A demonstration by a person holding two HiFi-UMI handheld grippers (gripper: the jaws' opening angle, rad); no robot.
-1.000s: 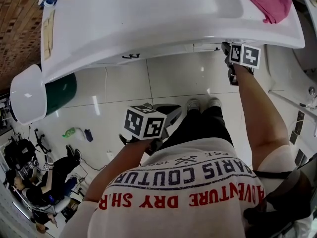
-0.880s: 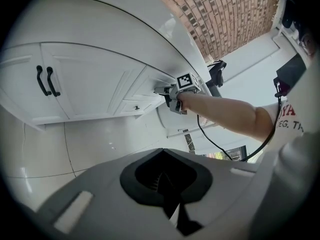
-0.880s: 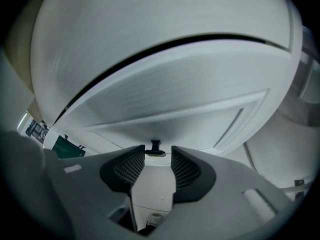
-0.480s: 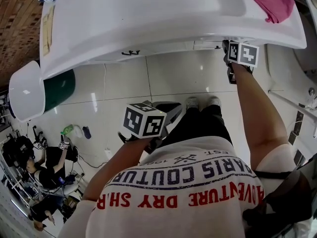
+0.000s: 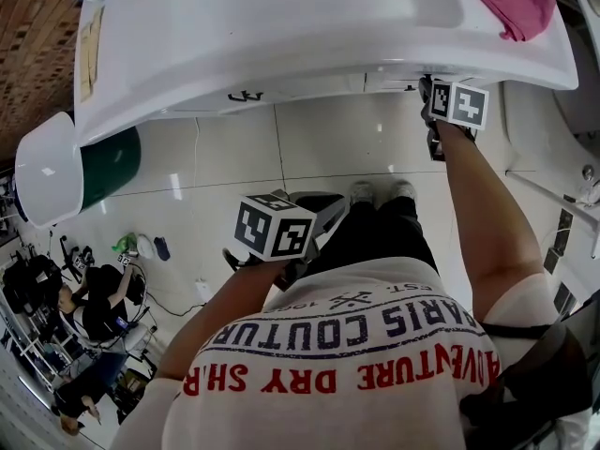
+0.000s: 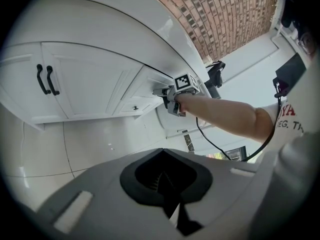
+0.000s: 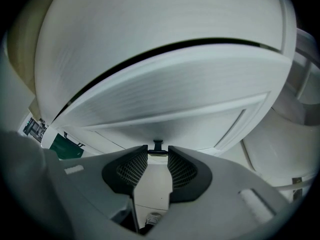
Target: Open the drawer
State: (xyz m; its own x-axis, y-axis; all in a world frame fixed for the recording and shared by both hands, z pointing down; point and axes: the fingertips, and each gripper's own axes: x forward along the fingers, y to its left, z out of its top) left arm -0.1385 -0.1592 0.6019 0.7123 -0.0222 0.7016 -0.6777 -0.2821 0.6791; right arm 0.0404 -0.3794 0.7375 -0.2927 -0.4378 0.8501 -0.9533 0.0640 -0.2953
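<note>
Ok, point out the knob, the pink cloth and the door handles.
knob [image 7: 158, 145]: right gripper view, on its stem.
pink cloth [image 5: 511, 3]: head view, on its middle.
door handles [image 6: 40, 79]: left gripper view, on the left handle's bar.

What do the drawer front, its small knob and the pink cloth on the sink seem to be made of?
Drawer front: probably painted wood or board; white, faint sheen, framed panel.
Knob: dark, perhaps metal or plastic; too small to tell.
Pink cloth: soft matte fabric; it lies rumpled with folds.
</note>
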